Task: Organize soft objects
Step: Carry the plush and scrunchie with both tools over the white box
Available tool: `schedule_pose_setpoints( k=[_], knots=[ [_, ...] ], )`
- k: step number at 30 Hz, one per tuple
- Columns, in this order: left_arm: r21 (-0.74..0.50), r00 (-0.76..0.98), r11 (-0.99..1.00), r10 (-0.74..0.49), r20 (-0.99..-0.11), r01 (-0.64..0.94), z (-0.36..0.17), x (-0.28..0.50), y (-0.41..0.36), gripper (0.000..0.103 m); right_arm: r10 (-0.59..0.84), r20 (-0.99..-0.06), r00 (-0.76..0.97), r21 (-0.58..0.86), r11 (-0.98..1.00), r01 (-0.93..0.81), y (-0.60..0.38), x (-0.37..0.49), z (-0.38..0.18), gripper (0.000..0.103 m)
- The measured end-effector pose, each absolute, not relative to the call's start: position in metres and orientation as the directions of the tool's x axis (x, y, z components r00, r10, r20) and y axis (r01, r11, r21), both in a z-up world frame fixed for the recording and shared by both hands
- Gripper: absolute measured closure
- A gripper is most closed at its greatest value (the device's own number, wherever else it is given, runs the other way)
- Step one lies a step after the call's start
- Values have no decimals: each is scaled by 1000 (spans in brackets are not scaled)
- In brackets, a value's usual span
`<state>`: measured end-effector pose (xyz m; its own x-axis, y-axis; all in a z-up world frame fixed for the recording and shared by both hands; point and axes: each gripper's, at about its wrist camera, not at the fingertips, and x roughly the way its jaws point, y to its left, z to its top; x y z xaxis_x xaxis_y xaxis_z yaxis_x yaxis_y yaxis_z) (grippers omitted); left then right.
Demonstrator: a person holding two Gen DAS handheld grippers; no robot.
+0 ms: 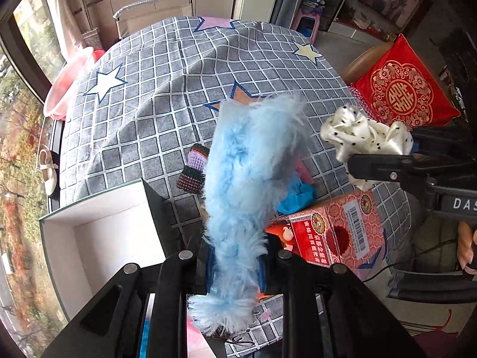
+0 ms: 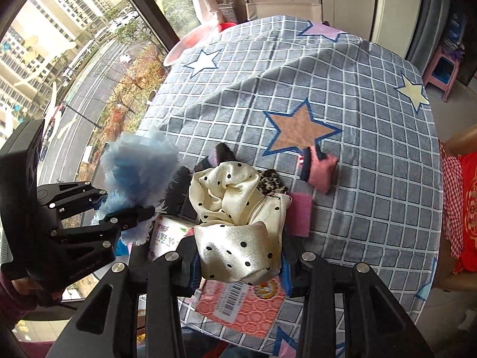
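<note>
The left gripper [image 1: 235, 265] is clamped tight on a fluffy blue scrunchie [image 1: 247, 173], which hangs in the air above the white box [image 1: 98, 217]. The right gripper [image 2: 238, 271] is clamped on a cream dotted scrunchie [image 2: 238, 223], also lifted off the table, on the far side of the red box [image 1: 337, 235] from the white box. Both soft things are puffy and slippery, so a few things could go wrong. The blue scrunchie is long and floppy, and most of its fur sticks out past the fingers; if the hand swings fast, it could slide out and fall beside the white box and not in it. The cream one is shiny satin and looks smooth, so it could slip out too, because only one fold of it sits between the pads. The two grippers are close together, so they could bump, and the fur could catch on the other gripper's black arm. More soft things lie on the checked cloth [image 2: 357, 119] past the red box: a knitted purple and green one [image 1: 193, 170], a pink one [image 2: 323, 167] and a leopard one [image 2: 269, 183]. A low swing could knock these around or drag the cloth. The red box lies near the table edge, so a bump could push it off.
</note>
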<state>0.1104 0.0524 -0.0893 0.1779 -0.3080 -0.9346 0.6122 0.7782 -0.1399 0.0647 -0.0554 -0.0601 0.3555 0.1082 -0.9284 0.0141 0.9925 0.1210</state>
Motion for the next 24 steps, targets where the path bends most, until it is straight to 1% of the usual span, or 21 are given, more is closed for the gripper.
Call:
schedule_pose_setpoints(
  k=[8,14,17,24],
  knots=[
    [-174,195,790,-347,-917,588,-79,78,88,80,136,-936,326,128,991,-46,-2,52,-63,62],
    [-198,202,798,-369,-907,569,-74,57,120,80,150,-943,299,144,989,-43,25,30,-68,62],
    [-182,224,809,-359,-906,559,-73,49,135,80,154,-946,284,150,988,-36,37,20,-72,62],
    [-194,238,840,-353,-905,507,-75,38,171,80,175,-953,247,178,984,-13,59,8,-84,62]
  ],
)
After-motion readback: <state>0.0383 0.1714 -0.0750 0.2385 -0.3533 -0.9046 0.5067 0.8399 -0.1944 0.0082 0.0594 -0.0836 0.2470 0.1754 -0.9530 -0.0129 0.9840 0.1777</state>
